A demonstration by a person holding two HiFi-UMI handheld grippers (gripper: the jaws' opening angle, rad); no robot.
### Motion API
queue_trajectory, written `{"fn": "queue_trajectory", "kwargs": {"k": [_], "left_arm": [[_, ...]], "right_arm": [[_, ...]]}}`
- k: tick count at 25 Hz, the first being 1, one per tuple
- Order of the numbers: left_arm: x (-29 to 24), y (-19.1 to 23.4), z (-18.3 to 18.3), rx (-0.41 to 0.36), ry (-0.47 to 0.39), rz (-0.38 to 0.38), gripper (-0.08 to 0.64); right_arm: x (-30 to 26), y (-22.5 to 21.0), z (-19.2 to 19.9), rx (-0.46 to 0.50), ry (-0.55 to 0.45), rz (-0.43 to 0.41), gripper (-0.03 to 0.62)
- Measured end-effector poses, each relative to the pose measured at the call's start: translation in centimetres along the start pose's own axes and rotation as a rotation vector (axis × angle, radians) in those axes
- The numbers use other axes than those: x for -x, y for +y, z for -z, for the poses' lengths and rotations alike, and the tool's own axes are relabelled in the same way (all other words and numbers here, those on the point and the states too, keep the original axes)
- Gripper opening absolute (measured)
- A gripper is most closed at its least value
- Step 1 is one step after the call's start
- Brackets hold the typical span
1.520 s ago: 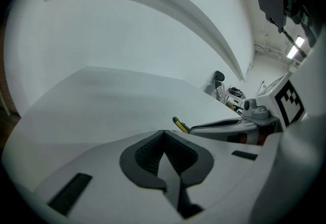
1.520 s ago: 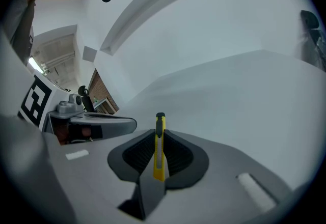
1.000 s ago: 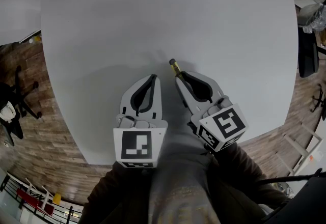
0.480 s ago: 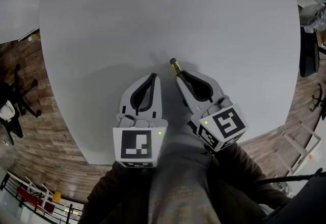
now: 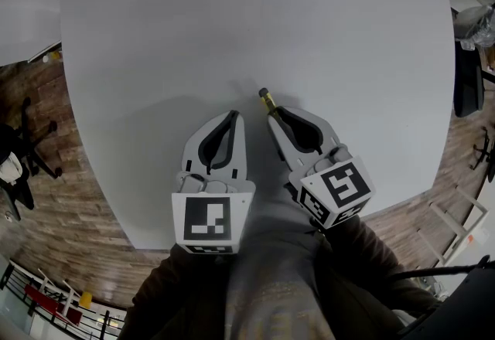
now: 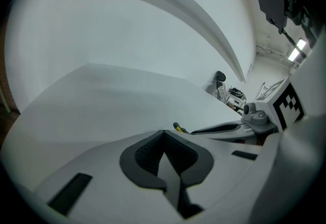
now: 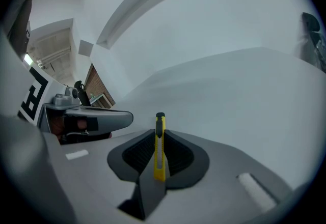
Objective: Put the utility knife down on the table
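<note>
The right gripper [image 5: 275,117] pinches the utility knife [image 7: 159,149] mid-body between its 2 jaws, tip jutting ahead; it looks light, stiff and slippery. The left gripper [image 6: 163,136] alongside is closed and empty.

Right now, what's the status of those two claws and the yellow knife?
Right gripper shut on utility knife. Left gripper shut, empty. Knife not yet released. Table ahead bare.
</note>
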State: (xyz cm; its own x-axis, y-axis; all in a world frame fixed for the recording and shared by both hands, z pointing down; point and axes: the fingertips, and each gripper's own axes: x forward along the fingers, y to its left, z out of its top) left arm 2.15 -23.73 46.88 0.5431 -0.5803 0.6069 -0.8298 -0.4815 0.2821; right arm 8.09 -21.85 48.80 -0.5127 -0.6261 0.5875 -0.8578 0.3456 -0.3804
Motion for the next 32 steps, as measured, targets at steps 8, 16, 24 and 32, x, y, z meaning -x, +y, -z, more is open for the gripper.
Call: {"fn": "queue_trajectory", "kwargs": {"k": [8, 16, 24, 32], "left_arm": [[0.2, 0.2, -0.4, 0.016, -0.024, -0.013, 0.003], [0.7, -0.1, -0.8, 0.005, -0.016, -0.001, 0.003], [3.1, -2.1, -1.9, -0.047, -0.067, -0.001, 0.003], [6.8, -4.4, -4.7, -0.096, -0.159, -0.02, 0.002]], "right_arm": [[0.0, 0.0, -0.1, 0.002, 0.0, 0.017, 0.042], [0.5, 0.4, -0.9, 0.008, -0.019, 0.017, 0.002], [2.8, 2.2, -2.6, 0.041, -0.096, -0.011, 0.002], [6.0, 4.9, -6.0, 0.107, -0.198, -0.044, 0.002]]}}
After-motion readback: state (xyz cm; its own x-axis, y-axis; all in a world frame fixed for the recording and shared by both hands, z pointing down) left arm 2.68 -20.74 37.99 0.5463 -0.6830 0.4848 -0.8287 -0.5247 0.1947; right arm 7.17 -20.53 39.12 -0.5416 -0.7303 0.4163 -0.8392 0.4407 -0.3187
